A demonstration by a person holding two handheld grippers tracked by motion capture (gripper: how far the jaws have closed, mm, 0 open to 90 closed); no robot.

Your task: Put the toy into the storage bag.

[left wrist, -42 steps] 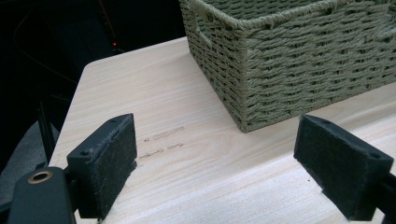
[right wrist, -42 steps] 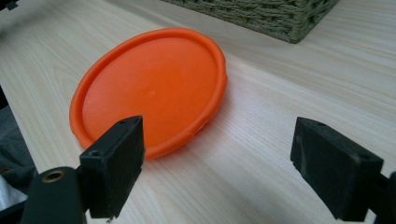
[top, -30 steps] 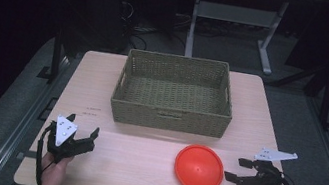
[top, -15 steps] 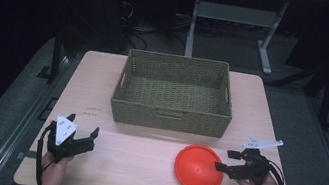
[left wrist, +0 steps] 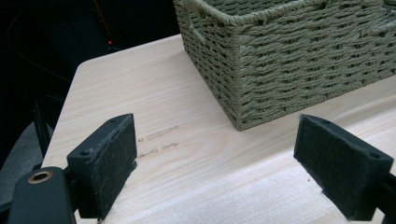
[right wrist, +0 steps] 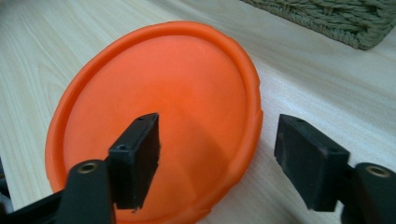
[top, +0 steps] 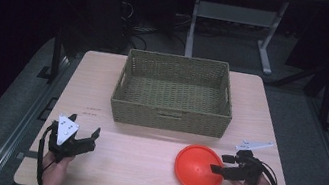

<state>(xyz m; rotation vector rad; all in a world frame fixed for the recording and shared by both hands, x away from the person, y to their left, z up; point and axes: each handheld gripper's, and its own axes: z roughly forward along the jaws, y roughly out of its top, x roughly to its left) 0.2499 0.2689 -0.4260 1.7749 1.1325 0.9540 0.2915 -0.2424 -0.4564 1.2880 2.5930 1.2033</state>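
Observation:
An orange plate (top: pixel 195 167) lies on the wooden table (top: pixel 134 168) at the front right. My right gripper (top: pixel 221 164) reaches over its right edge from the right. In the right gripper view one jaw hangs over the inside of the plate (right wrist: pixel 159 93) and the other stands outside it, so the rim lies between them. The jaws of this gripper (right wrist: pixel 219 135) have just been closing, and the pads are still apart from the rim. My left gripper (top: pixel 88 139) rests at the front left, open and holding nothing (left wrist: pixel 215 149).
A woven green basket (top: pixel 168 116) stands at the back middle of the table, its inside bare. In the left gripper view its corner (left wrist: pixel 303 60) is just ahead and to the right. Dark floor and metal frames surround the table.
My right gripper has moved left and slightly down, from beside the plate to over its right edge. Its jaws have narrowed. The left gripper has stayed put.

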